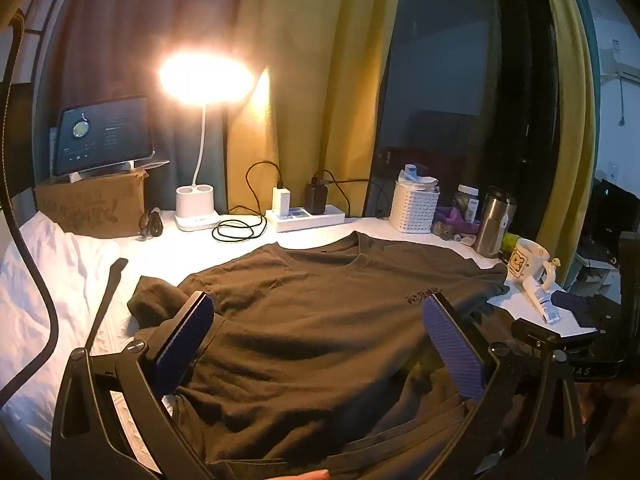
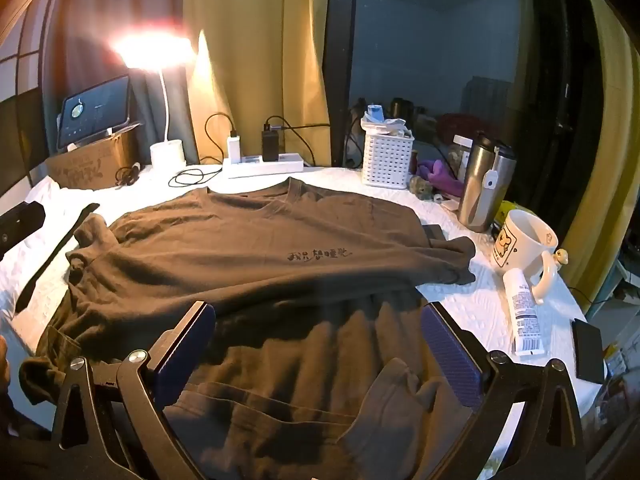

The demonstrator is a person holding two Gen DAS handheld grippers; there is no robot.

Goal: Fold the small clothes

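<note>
A white-covered table [image 2: 460,300] filled both views, backed by yellow curtains [image 2: 256,60] and a dark window [image 2: 440,40]. Most of its surface was taken by the dark brown T-shirt [image 2: 248,248], spread flat with its collar toward the far edge and a small line of print on the chest; its hem lay rumpled at the near edge, and one sleeve was bunched at the left side. Behind the collar stood a white power strip [image 2: 264,166] with chargers plugged in, a lit desk lamp [image 1: 198,208] and a tablet [image 1: 104,136] propped on a cardboard box [image 1: 92,204]. To the right, close beside the shirt's other sleeve, stood a white lattice basket [image 2: 386,158], a steel tumbler [image 2: 484,184], a cartoon mug [image 2: 524,244] and a white tube [image 2: 524,316] lying flat. The left gripper [image 1: 320,344] and the right gripper [image 2: 320,354] both hovered over the near part of the shirt, tilted downward, jaws spread wide with only cloth below them and nothing clamped. In the right wrist view a lighter fold of fabric [image 2: 400,412] lay on the hem between the fingers; whether it was part of the same shirt could not be told. The lamp's head was lost in glare.
</note>
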